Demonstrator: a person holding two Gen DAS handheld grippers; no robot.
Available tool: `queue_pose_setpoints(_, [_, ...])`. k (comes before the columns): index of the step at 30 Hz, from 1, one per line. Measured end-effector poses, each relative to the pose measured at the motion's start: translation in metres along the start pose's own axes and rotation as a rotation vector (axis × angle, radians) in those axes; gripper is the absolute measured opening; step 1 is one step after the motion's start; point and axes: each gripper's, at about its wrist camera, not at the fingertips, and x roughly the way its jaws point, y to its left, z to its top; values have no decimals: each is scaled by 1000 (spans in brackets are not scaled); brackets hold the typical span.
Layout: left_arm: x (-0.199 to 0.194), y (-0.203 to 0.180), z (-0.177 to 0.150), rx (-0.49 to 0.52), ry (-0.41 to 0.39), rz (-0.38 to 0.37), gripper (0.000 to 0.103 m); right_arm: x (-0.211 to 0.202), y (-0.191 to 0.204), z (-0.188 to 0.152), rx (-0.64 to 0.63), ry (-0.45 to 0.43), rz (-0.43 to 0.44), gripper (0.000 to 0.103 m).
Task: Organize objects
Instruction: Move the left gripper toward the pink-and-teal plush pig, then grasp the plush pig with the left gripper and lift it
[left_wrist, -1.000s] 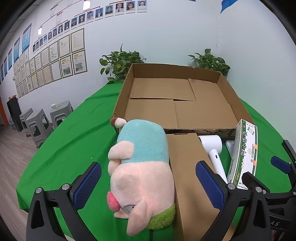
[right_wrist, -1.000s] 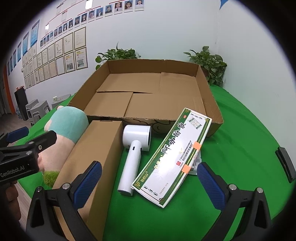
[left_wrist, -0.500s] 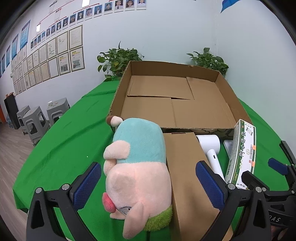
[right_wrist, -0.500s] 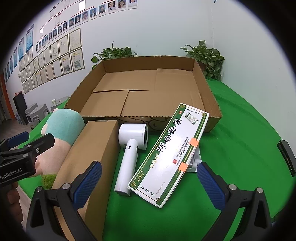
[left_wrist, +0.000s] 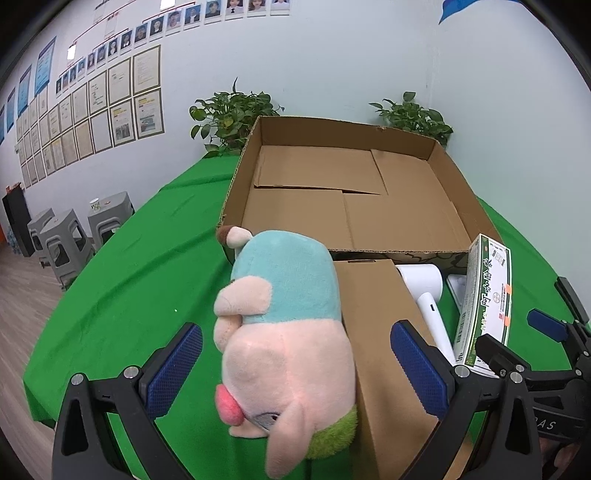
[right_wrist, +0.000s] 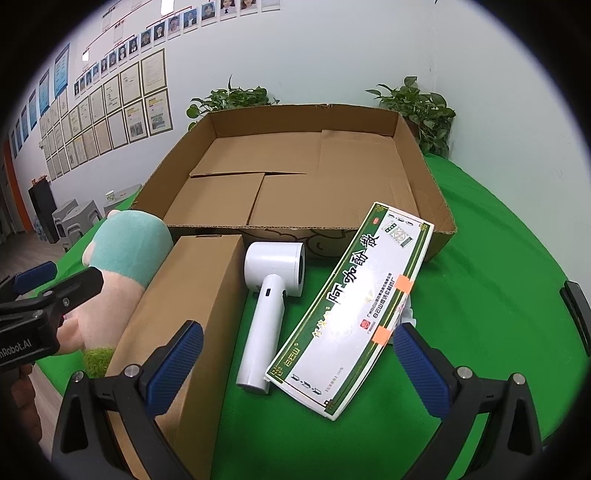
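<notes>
Vs 1 s ago: both cams sit a bit lower/closer. In left wrist view the plush pig (left_wrist: 288, 332) has grown in frame and its head now fills the gap between the blue pads; the big open carton (left_wrist: 354, 206) has slid slightly down-frame. In right wrist view the green-and-white medicine box (right_wrist: 351, 306) and white hair dryer (right_wrist: 269, 306) have shifted a little toward frame centre. Objects themselves haven't moved on the table.

Left gripper (left_wrist: 295, 369): jaws spread wide, nothing held; pig's head lies between the pads w/ a gap on the left side, right pad over the brown box (left_wrist: 384, 350). Right gripper (right_wrist: 295, 365): also wide apart, empty, pads straddling the dryer handle end and the near end of the medicine box, hovering above them.

Pig: lying on green tablecloth (left_wrist: 129, 280), long axis running near-to-far, head + pink snout toward the cam, teal body and feet pointing at the carton's front wall. Its right flank presses against the brown box, which runs parallel.

Dryer: handle toward cam, barrel at far end near the carton, nozzle facing right. Medicine box: long axis diagonal, near end left, far end right, tilted, its far corner by the carton wall; touches dryer at the near end.
</notes>
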Motion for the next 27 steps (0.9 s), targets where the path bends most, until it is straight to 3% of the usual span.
queue_pose_setpoints(7, [1, 11, 1, 3, 14, -6, 102, -3, -1, 5, 12, -9, 14, 102])
queue_pose_setpoints(16, [21, 30, -19, -63, 96, -33, 101, -1, 15, 9, -64, -2, 67, 102])
queue_pose_setpoints(19, [29, 35, -23, -68, 117, -85, 94, 0, 20, 14, -62, 0, 132, 102])
queue_pose_setpoints(21, [34, 41, -24, -85, 125, -152, 79, 1, 24, 16, -61, 14, 180, 102])
queue_pose_setpoints(22, [37, 43, -25, -97, 131, -188, 77, 2, 25, 17, -60, 21, 203, 102])
queue_pose_setpoints(27, [36, 40, -26, -59, 109, -202, 62, 4, 32, 32, -63, 62, 287, 102])
